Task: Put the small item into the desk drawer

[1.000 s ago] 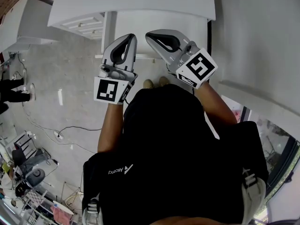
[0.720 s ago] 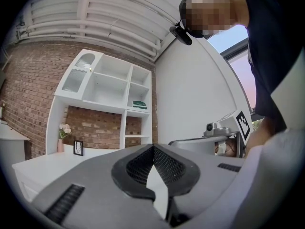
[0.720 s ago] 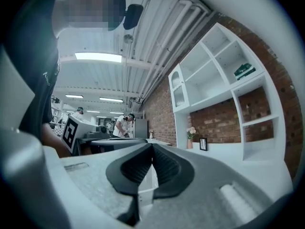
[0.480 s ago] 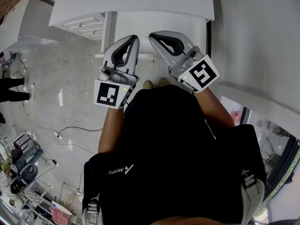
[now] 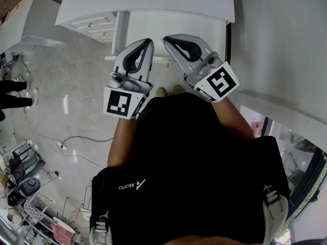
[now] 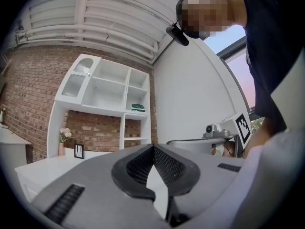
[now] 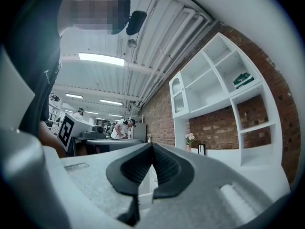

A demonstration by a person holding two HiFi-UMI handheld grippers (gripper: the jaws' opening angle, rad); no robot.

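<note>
Head view, person: black top fills the middle of the frame, both forearms reach forward, one claw in each hand.
Head view, left claw (image 5: 147,43): held out level over the near edge of the white surface (image 5: 148,1), tips pressed together, its marker cube (image 5: 121,102) facing up at us.
Head view, right claw (image 5: 167,39): just beside the left one, tips nearly side by side but apart, its marker cube (image 5: 218,81) tilted toward the white wall (image 5: 281,50).
Head view, drawer fronts (image 5: 93,23): on the left part of the surface's body, small knobs showing, and they look flush.
Head view, floor (image 5: 76,86): grey, with a thin cable (image 5: 76,139) trailing across it; the person's shoes (image 5: 171,91) peek out below the claws.
Left gripper view, left claw (image 6: 153,147): closed tip to tip, dark ribbed pads meeting at the point, nothing clamped there.
Left gripper view, backdrop: a white shelf unit (image 6: 105,89) against a brick wall (image 6: 28,104), green books (image 6: 138,108) on one shelf, flowers in a vase (image 6: 63,135) and a small picture frame (image 6: 78,150) standing on the surface.
Right gripper view, right claw (image 7: 152,144): closed as well, pads together at the tip, holding nothing.
Right gripper view, backdrop: the same shelf unit at right, a ceiling light (image 7: 100,58) overhead, a person at a bench (image 7: 125,127) far back.
Small item: cannot tell where it is; none of the three views lets me pick it out.
</note>
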